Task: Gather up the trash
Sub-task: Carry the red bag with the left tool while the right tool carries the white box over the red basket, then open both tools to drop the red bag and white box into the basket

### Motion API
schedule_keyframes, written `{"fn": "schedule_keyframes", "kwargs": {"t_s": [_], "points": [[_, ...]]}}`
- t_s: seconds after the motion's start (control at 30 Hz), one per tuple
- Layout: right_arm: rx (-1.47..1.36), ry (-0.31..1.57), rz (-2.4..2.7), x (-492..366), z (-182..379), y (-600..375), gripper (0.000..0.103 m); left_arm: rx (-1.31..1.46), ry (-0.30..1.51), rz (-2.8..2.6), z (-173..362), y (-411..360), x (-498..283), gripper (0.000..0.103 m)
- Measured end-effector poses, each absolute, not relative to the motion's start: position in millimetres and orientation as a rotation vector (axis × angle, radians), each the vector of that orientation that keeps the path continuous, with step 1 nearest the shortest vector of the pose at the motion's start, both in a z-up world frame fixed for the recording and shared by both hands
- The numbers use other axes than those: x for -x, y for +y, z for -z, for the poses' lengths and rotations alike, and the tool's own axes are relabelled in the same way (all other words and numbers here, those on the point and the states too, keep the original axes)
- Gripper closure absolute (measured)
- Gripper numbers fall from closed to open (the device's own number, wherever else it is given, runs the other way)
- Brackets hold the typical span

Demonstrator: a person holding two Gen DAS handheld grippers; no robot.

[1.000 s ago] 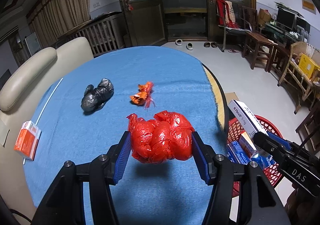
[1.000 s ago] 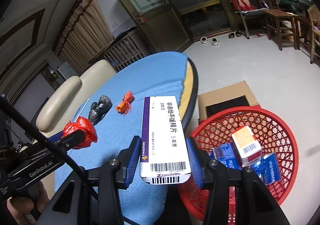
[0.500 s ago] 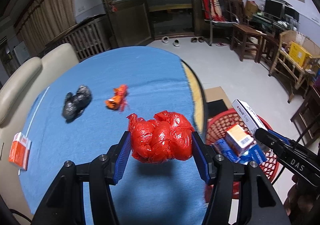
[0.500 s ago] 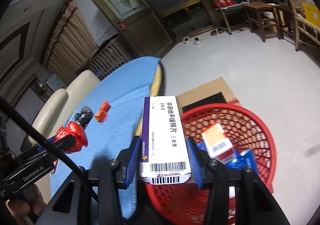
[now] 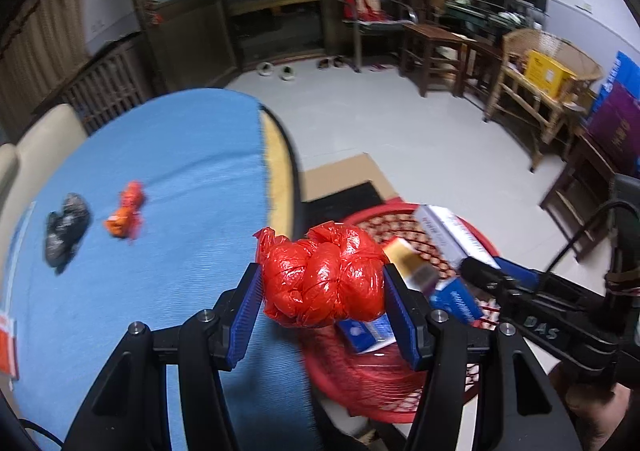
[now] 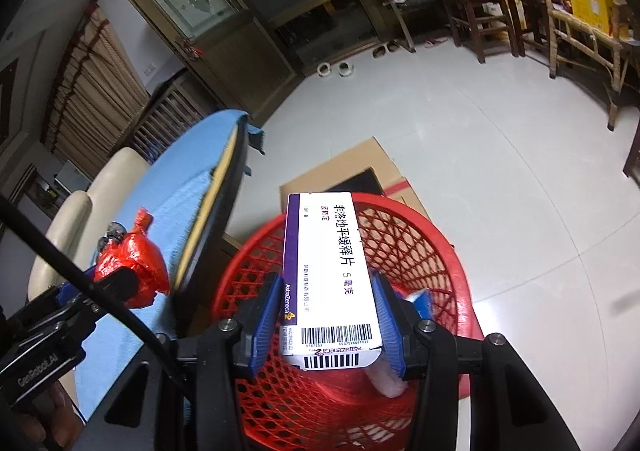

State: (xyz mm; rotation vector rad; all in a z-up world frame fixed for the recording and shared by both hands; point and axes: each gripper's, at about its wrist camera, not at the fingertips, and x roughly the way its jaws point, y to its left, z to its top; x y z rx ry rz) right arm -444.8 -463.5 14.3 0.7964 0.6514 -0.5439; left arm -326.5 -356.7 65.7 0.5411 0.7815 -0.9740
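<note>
Left wrist view: left tongs point(image 5: 323, 289) clamped on a red plastic bag bundle point(image 5: 323, 281), blue pads pressed on both its sides, bundle held in the air over the edge of the blue-cloth surface point(image 5: 160, 187), just beside the red mesh basket point(image 5: 400, 379). Basket sits on the floor against the surface edge, with small boxes point(image 5: 416, 271) inside it, partly blurred. On the surface, well back from the basket: a small orange bag scrap point(image 5: 126, 211) and, just beyond it, a black crumpled bag point(image 5: 64, 227), near each other, not touching. Right tongs point(image 5: 480, 267) show over the basket's far side, gripping a white-and-purple medicine box point(image 5: 448, 235). Right wrist view: right tongs point(image 6: 328, 315) closed on the medicine box point(image 6: 328, 275), pads on its long sides, barcode end toward the camera, box held above the basket point(image 6: 420, 243) opening. Flat cardboard point(image 6: 340, 167) lies on the floor behind the basket. Left tongs point(image 6: 120, 283) beside the basket, over the surface point(image 6: 180, 187) edge, with the red bundle point(image 6: 132, 263) in their grip.
</note>
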Motion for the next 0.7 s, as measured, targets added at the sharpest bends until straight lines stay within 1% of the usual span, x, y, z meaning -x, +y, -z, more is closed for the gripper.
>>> {"fn": "schedule_keyframes", "kwargs": {"t_s": [0.07,0.1,0.13,0.17,0.3,0.47,0.53,0.6,0.7], "points": [[-0.817,0.673,0.553,446,-7,-469,0.05,-0.552,0.793,0.996,-59,-365,330,0.042],[-0.826,0.677,0.552,447,-5,-471,0.047,-0.552,0.809,1.012,-56,-369,330,0.041],[-0.833,0.681,0.555,449,-3,-473,0.041,-0.551,0.846,1.042,-50,-374,330,0.04],[-0.831,0.68,0.564,451,-3,-475,0.039,-0.553,0.876,1.06,-45,-377,329,0.038],[-0.826,0.668,0.603,458,-4,-483,0.039,-0.575,0.927,1.059,-31,-383,327,0.036],[-0.852,0.649,0.653,465,-7,-494,0.039,-0.513,0.947,1.035,-33,-372,311,0.035],[-0.85,0.649,0.658,463,-9,-494,0.039,-0.471,0.962,1.011,-34,-365,299,0.031],[-0.844,0.659,0.65,455,-10,-492,0.039,-0.429,0.991,1.022,-34,-362,289,0.026],[-0.83,0.673,0.629,442,-11,-484,0.039,-0.403,1.051,1.108,-32,-365,289,0.025]]}}
